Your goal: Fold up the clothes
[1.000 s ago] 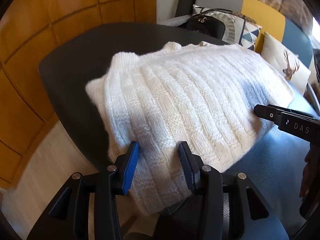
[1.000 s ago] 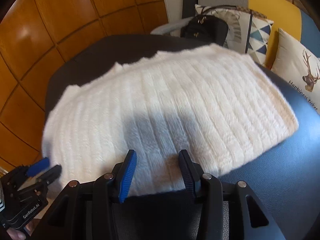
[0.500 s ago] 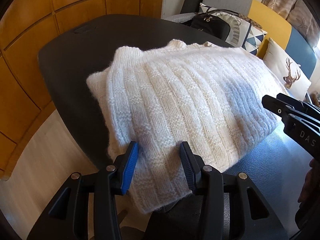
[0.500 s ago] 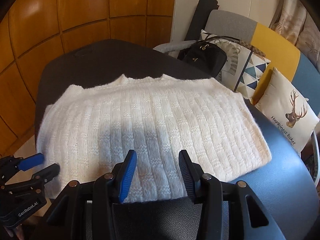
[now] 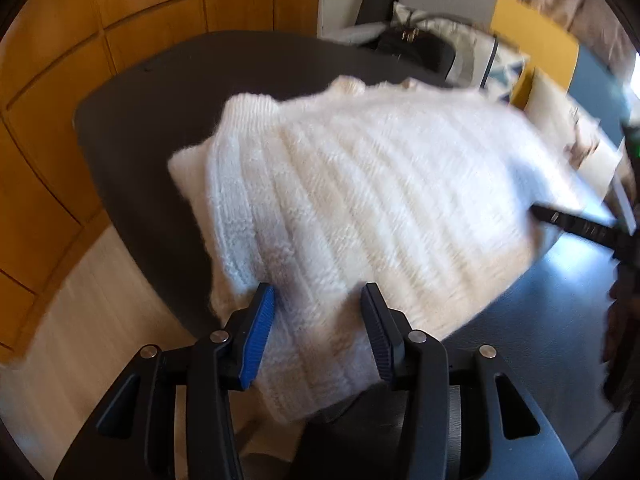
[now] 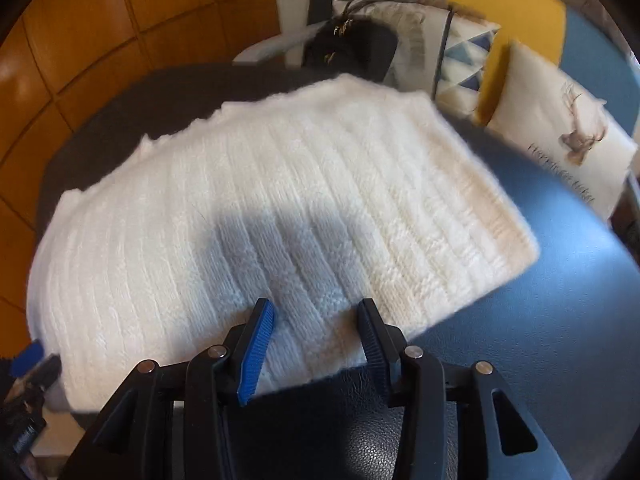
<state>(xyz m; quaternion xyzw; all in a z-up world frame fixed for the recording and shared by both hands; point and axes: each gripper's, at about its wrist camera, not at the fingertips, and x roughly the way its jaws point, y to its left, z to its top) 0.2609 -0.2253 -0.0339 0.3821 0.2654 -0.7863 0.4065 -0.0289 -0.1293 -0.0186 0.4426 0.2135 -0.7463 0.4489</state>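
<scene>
Folded on the dark round table (image 6: 540, 340), the white knitted sweater (image 6: 280, 200) looks soft, thick and floppy, best pinched at its six-o'clock edge, where left gripper (image 5: 318, 330) and right gripper (image 6: 316, 334) hover, jaws apart and empty.

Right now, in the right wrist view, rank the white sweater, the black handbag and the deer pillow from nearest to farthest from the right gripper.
1. White sweater: directly under the right gripper.
2. Deer pillow: far right, beyond the table edge.
3. Black handbag: behind the sweater's far edge; roughly as far as the pillow, hard to separate.
</scene>
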